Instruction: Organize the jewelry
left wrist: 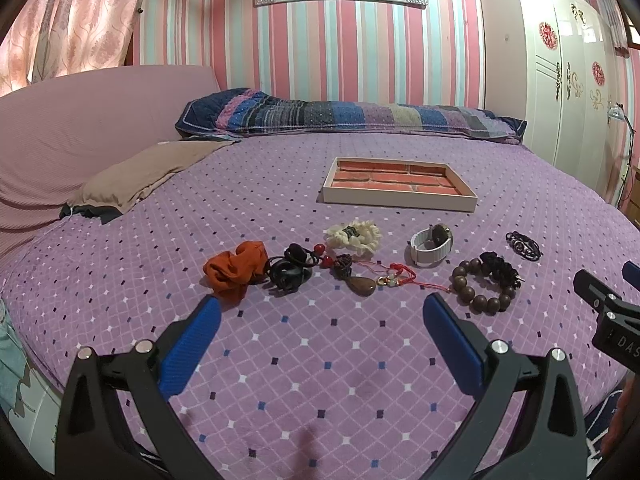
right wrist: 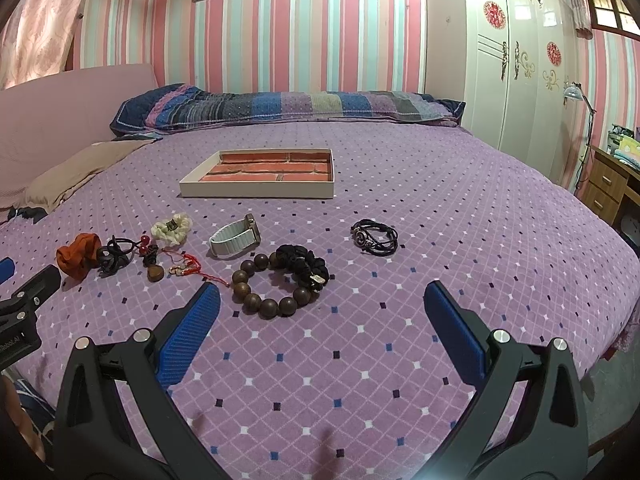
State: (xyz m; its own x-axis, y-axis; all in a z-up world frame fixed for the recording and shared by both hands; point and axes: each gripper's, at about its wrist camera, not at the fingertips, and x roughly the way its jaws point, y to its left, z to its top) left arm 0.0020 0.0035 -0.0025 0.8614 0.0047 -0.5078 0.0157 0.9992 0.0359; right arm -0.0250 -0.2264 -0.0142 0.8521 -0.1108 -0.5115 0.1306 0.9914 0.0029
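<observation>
A row of jewelry lies on the purple bedspread: an orange scrunchie (left wrist: pixel 236 270), black hair ties with red beads (left wrist: pixel 290 266), a cream scrunchie (left wrist: pixel 354 236), a brown pendant on red cord (left wrist: pixel 362 284), a white-strap watch (left wrist: pixel 432 242), a wooden bead bracelet (left wrist: pixel 480 286) (right wrist: pixel 268 286), a black scrunchie (right wrist: pixel 302 262) and a black cord bracelet (right wrist: pixel 376 234). Behind them sits an empty tray (left wrist: pixel 400 182) (right wrist: pixel 260 178) with a brick-patterned bottom. My left gripper (left wrist: pixel 322 308) is open and empty, short of the row. My right gripper (right wrist: pixel 322 296) is open and empty, just before the bead bracelet.
A patchwork pillow (left wrist: pixel 348 116) lies along the striped wall. A brown cloth (left wrist: pixel 148 172) and a pink cushion (left wrist: pixel 80 120) are at the left. A white wardrobe (right wrist: pixel 516 60) and a wooden desk (right wrist: pixel 612 184) stand right of the bed.
</observation>
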